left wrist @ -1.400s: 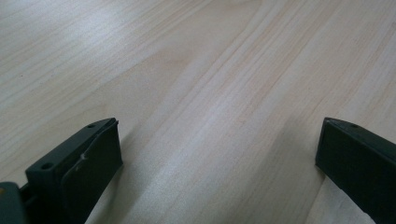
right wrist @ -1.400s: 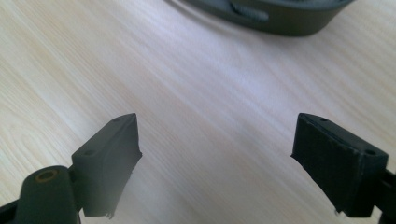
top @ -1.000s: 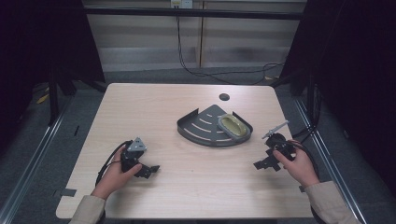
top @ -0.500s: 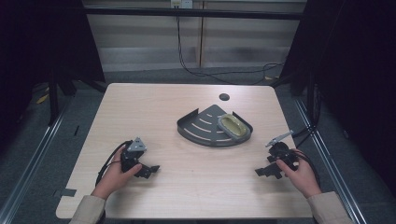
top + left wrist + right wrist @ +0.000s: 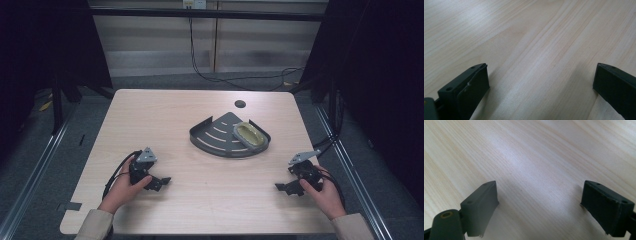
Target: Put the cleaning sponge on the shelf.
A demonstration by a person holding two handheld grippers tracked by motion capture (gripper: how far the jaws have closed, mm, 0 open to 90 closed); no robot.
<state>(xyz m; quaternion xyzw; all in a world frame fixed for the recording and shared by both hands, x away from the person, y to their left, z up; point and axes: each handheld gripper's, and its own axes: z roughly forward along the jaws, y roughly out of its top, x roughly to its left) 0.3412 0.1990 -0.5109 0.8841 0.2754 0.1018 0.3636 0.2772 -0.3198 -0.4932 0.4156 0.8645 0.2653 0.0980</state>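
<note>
A dark grey fan-shaped slotted tray (image 5: 215, 137) lies in the middle of the wooden table (image 5: 165, 115), with a yellowish oval sponge-like piece (image 5: 248, 135) at its right end. My left gripper (image 5: 159, 182) rests on the table at the front left, held in a hand, jaws wide apart over bare wood (image 5: 541, 65). At the front right my right gripper (image 5: 286, 187) also sits low on the table, open, with nothing between its jaws (image 5: 539, 192). Both grippers are well in front of the tray.
A round cable hole (image 5: 240, 104) sits near the table's far edge. Metal rails (image 5: 45, 150) run along the floor on both sides, and cables (image 5: 225, 77) trail behind the table.
The right hand and its gripper have drawn back toward the table's front edge and slightly right. The left gripper has stayed put.
</note>
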